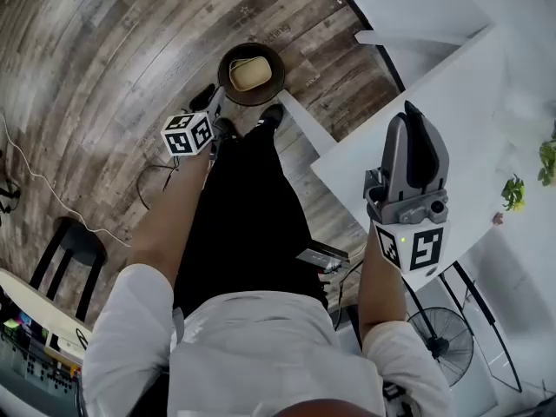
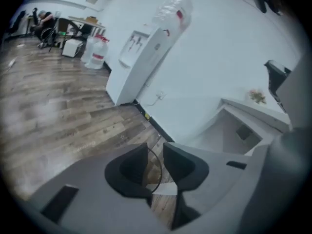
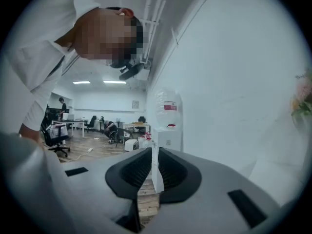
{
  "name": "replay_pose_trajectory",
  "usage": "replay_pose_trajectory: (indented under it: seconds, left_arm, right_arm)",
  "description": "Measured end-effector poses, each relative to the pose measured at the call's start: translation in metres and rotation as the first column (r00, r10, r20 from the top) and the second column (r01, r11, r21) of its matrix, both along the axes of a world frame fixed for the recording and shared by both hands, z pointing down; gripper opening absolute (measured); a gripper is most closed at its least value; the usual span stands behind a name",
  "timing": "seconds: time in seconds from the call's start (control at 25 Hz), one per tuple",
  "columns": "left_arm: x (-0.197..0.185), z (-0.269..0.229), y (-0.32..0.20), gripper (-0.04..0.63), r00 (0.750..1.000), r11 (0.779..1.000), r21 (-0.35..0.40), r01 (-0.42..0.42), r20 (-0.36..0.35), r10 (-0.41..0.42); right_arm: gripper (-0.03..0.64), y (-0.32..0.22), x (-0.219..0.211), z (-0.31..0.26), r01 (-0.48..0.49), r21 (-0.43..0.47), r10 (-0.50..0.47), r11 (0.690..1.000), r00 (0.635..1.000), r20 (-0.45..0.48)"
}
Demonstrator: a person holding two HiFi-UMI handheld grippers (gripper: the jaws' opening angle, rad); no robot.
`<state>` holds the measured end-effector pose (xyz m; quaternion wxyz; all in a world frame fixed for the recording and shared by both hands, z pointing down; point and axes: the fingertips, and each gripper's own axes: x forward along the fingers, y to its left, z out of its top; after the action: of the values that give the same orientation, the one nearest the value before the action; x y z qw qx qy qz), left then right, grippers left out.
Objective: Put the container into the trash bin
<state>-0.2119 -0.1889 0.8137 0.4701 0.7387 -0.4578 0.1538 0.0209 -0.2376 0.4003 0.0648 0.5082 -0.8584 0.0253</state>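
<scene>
While container (image 1: pixel 250 73) in bin (image 1: pixel 221 69), bottle label (image 3: pixel 170 107) illegible.

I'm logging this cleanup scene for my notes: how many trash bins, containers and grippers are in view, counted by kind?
Trash bin: 1
Container: 1, lying in the bin
Grippers: 2, the left gripper and the right gripper
Total: 4

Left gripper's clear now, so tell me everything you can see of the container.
The container is a pale beige, squarish box with rounded corners and looks like paper pulp or card. In the head view it lies inside the round dark trash bin on the wood floor, broad face up and a little skewed. It fills much of the opening. Only the bin touches it: the left gripper is beside the bin, jaws apart with nothing held.
</scene>
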Motion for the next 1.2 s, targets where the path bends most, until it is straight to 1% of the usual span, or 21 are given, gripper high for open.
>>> replay_pose_trajectory:
  seconds: [0.04,0.12,0.2,0.24,0.32,0.4,0.52,0.6,0.72,0.84,0.92,1.0,1.08,1.12,1.2]
  left_arm:
    - [0.001,-0.027,-0.005,0.107,0.999,0.998,0.054,-0.038,0.005,0.038]
    - [0.003,-0.083,-0.016,0.107,0.995,0.982,0.159,-0.102,0.016,0.1]
    - [0.002,-0.141,-0.027,0.106,0.989,0.956,0.256,-0.145,0.031,0.142]
    - [0.001,-0.172,-0.035,0.103,0.988,0.939,0.305,-0.157,0.038,0.152]
    - [-0.002,-0.236,-0.048,0.103,0.986,0.9,0.403,-0.166,0.047,0.161]
    - [-0.004,-0.298,-0.051,0.103,0.985,0.854,0.492,-0.171,0.057,0.165]
    - [-0.015,-0.385,-0.061,0.097,0.985,0.775,0.61,-0.169,0.076,0.155]
    - [-0.028,-0.441,-0.065,0.091,0.99,0.724,0.676,-0.138,0.064,0.129]
    - [-0.052,-0.515,-0.052,0.079,0.994,0.653,0.751,-0.096,0.042,0.097]
    - [-0.074,-0.577,-0.034,0.063,0.996,0.573,0.815,-0.09,0.06,0.072]
    - [-0.082,-0.609,-0.018,0.05,0.997,0.527,0.846,-0.083,0.064,0.053]
    - [-0.086,-0.634,0.002,0.038,0.997,0.495,0.866,-0.077,0.069,0.033]
    - [-0.09,-0.654,0.023,0.028,0.996,0.467,0.881,-0.074,0.085,-0.001]
    - [-0.092,-0.662,0.035,0.023,0.995,0.456,0.887,-0.072,0.093,-0.025]
    - [-0.097,-0.675,0.062,0.017,0.993,0.441,0.896,-0.059,0.099,-0.07]
  right_arm:
    - [0.063,0.002,-0.001,-0.006,-0.015,-0.006,0.015,1.0,1.0,0.012]
    - [0.063,0.006,-0.003,-0.017,-0.037,-0.015,0.038,0.999,0.999,0.024]
    - [0.063,0.008,-0.007,-0.029,-0.041,-0.018,0.042,0.999,0.999,0.022]
    - [0.063,0.009,-0.01,-0.037,-0.034,-0.01,0.034,0.999,0.999,0.017]
    - [0.063,0.013,-0.016,-0.06,-0.004,0.016,0.004,1.0,1.0,0.0]
    - [0.063,0.022,-0.017,-0.086,0.017,0.037,-0.016,0.999,1.0,-0.013]
    - [0.063,0.03,-0.01,-0.131,-0.001,0.095,0.0,0.996,1.0,0.008]
    - [0.063,0.038,-0.006,-0.161,-0.024,0.145,0.021,0.989,0.999,0.024]
    - [0.063,0.059,-0.01,-0.197,-0.031,0.196,0.026,0.98,0.999,0.03]
    - [0.064,0.073,-0.02,-0.225,-0.013,0.242,0.001,0.97,0.999,0.049]
    - [0.064,0.085,-0.023,-0.235,0.005,0.259,-0.022,0.966,0.998,0.063]
    - [0.064,0.099,-0.023,-0.241,0.021,0.272,-0.039,0.962,0.997,0.062]
    - [0.064,0.109,-0.022,-0.245,0.028,0.295,-0.048,0.955,0.997,0.062]
    - [0.063,0.113,-0.022,-0.246,0.029,0.303,-0.052,0.953,0.996,0.067]
    - [0.063,0.125,-0.021,-0.245,0.038,0.307,-0.067,0.951,0.994,0.084]
